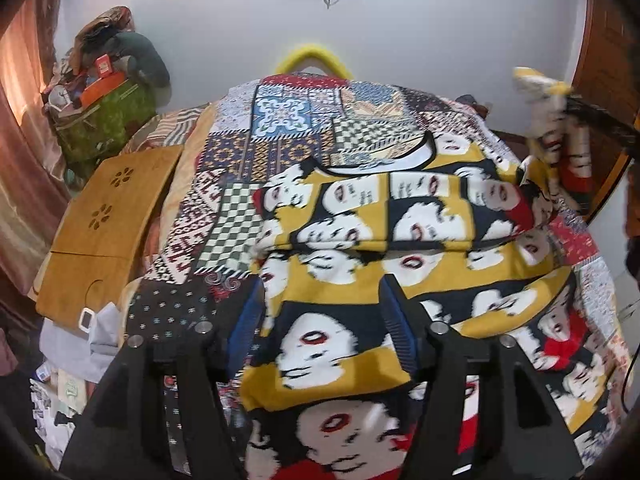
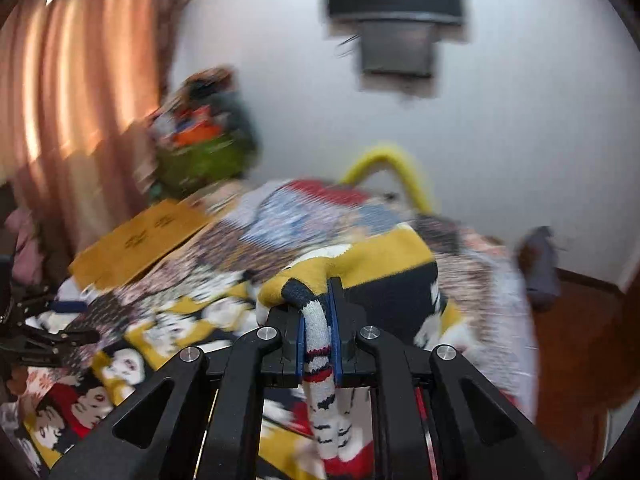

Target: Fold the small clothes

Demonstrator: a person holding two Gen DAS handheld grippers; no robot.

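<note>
On a bed spread with a patchwork cover (image 1: 280, 128), a small yellow and black shirt (image 1: 400, 216) printed with faces lies partly folded, its black-trimmed neckline toward the far wall and one fold already doubled across its middle. The left claw (image 1: 328, 320) hangs above the near end of the shirt with its jaws apart and nothing pinched; cloth shows in the gap between the blue pads (image 1: 400, 332) but sits below them, untouched. The right claw (image 2: 318, 332) is clamped on a bunched roll of the shirt's fabric at the garment's right side, and in the left camera's view that raised corner appears lifted clear of the bed near the brown door (image 1: 600, 80).

Risk lies in that single grip. With only one claw holding, a pull across the bed could drag the whole shirt and undo the fold already made, since nothing pins the near end. The pinched roll is thick and uneven, so it may slip out, or drop in a lump rather than a flat layer. Heavy blur in the right camera's view suggests a fast swing, which makes a crooked landing more likely. A wooden tray (image 1: 108, 216) at the left edge sits well apart from the work.
</note>
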